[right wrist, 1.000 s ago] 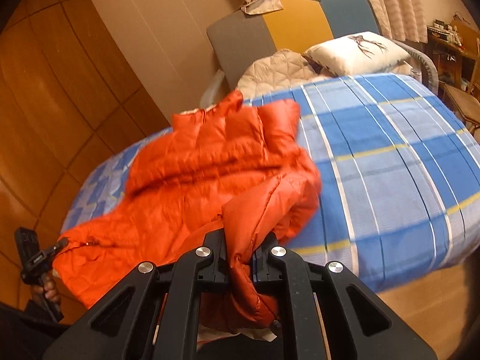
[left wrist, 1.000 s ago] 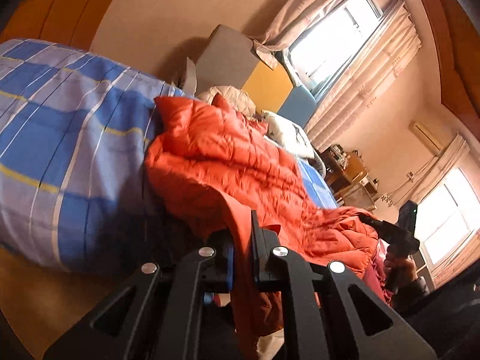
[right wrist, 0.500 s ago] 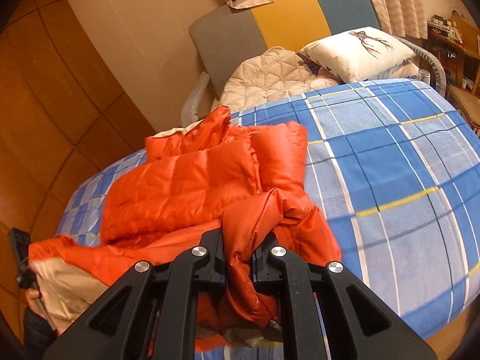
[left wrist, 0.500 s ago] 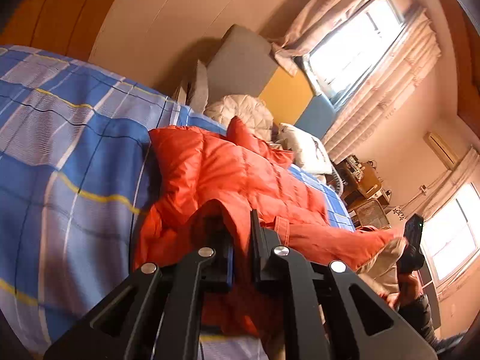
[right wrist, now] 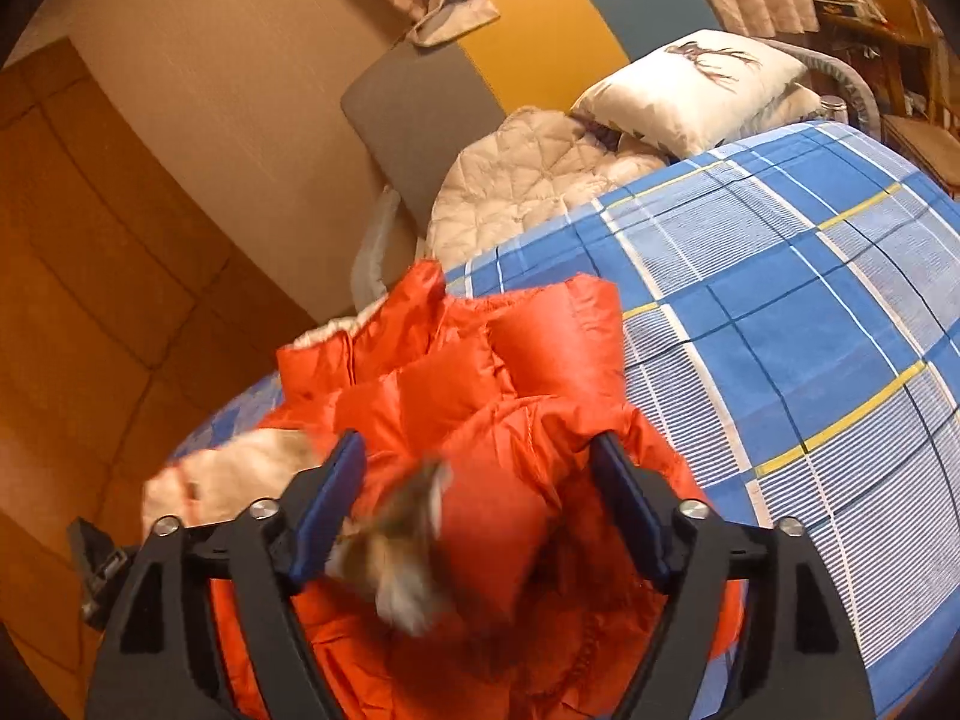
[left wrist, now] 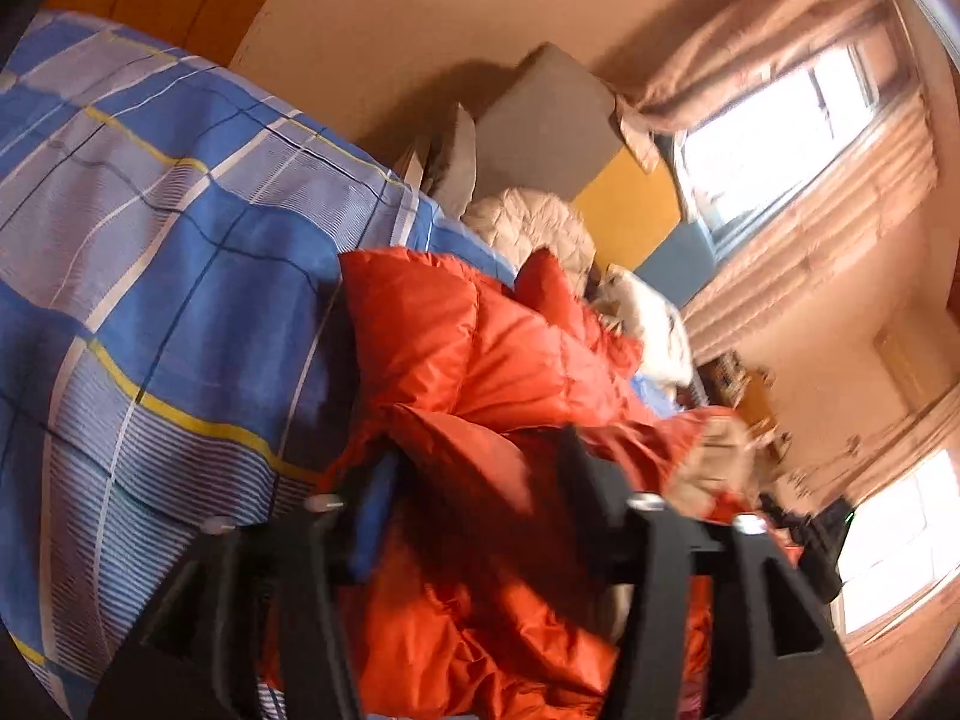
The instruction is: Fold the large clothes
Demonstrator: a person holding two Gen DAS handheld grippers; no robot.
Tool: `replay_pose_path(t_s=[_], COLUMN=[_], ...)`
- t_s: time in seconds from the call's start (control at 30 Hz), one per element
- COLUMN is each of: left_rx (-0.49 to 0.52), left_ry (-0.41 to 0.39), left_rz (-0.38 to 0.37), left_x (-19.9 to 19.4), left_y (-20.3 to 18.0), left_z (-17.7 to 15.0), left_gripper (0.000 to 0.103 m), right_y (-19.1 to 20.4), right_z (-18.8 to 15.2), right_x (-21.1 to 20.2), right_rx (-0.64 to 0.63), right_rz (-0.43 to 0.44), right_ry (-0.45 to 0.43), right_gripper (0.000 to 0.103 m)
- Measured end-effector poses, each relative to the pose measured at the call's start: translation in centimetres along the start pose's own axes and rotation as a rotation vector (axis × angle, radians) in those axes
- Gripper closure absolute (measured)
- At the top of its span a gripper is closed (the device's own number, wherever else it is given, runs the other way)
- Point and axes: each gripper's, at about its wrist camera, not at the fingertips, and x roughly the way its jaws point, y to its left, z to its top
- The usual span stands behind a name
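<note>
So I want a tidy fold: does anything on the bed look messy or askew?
Yes. The puffy orange down jacket lies bunched on the blue plaid bedsheet, its beige lining flipped out at one side, so the fold is uneven.

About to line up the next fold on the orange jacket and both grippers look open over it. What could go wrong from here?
1. Both jaws have just been opening; the orange jacket lies bunched between the right gripper fingers, so the puffy fold may spring back.
2. The jacket sits near the edge of the plaid bedsheet and could slide off.
3. Fabric between the left gripper fingers could snag when it withdraws.
</note>
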Motion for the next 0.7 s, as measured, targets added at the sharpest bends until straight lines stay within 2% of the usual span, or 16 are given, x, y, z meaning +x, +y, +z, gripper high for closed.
replay_pose_path(t_s=[0.03, 0.07, 0.13, 0.2, 0.27, 0.43, 0.47, 0.5, 0.53, 0.6, 0.63, 0.67, 0.7], left_rx=[-0.01, -0.017, -0.025, -0.058, -0.063, -0.008, -0.002, 0.002, 0.014, 0.034, 0.046, 0.065, 0.075], left_ry=[-0.007, -0.018, -0.084, -0.115, -0.14, -0.054, -0.032, -0.008, 0.012, 0.051, 0.059, 0.062, 0.066], left_rz=[-0.005, -0.01, 0.024, 0.008, 0.031, 0.034, 0.026, 0.013, 0.008, -0.023, -0.029, -0.021, -0.024], left_x=[-0.3, -0.7, -2.3, -3.7, -5.1, -5.3, -5.0, -4.7, -4.1, -2.9, -2.6, -2.3, -2.0], left_y=[0.1, 0.3, 0.7, 1.6, 2.6, 4.1, 4.2, 4.3, 4.2, 3.6, 3.2, 2.8, 2.5], left_z=[0.0, 0.0, -0.1, -0.3, -0.8, -3.9, -4.5, -4.8, -5.3, -6.0, -6.3, -6.5, -6.6], left_gripper=[0.04, 0.031, 0.018, 0.016, 0.015, 0.016, 0.02, 0.023, 0.03, 0.043, 0.056, 0.075, 0.084], right_y=[-0.3, -0.7, -1.4, -2.8, -4.1, -6.3, -6.5, -6.6, -6.5, -6.3, -6.2, -6.0, -5.9], right_z=[0.0, -0.1, -0.5, -1.6, -2.8, -5.8, -6.0, -6.3, -6.5, -6.6, -6.6, -6.6, -6.7], right_x=[-0.3, -0.7, -1.3, -2.0, -2.3, -1.3, -1.1, -0.6, -0.3, 0.1, 0.1, 0.0, -0.2], right_rx=[0.011, 0.024, 0.034, 0.055, 0.063, 0.074, 0.076, 0.077, 0.073, 0.071, 0.066, 0.06, 0.055], right_rz=[0.003, 0.006, 0.0, -0.011, -0.03, -0.056, -0.052, -0.057, -0.053, -0.047, -0.043, -0.039, -0.037], right_ry=[-0.009, -0.014, -0.017, -0.014, 0.004, 0.065, 0.071, 0.079, 0.083, 0.089, 0.095, 0.102, 0.104], right_gripper=[0.017, 0.017, 0.017, 0.017, 0.017, 0.017, 0.017, 0.021, 0.025, 0.042, 0.047, 0.058, 0.067])
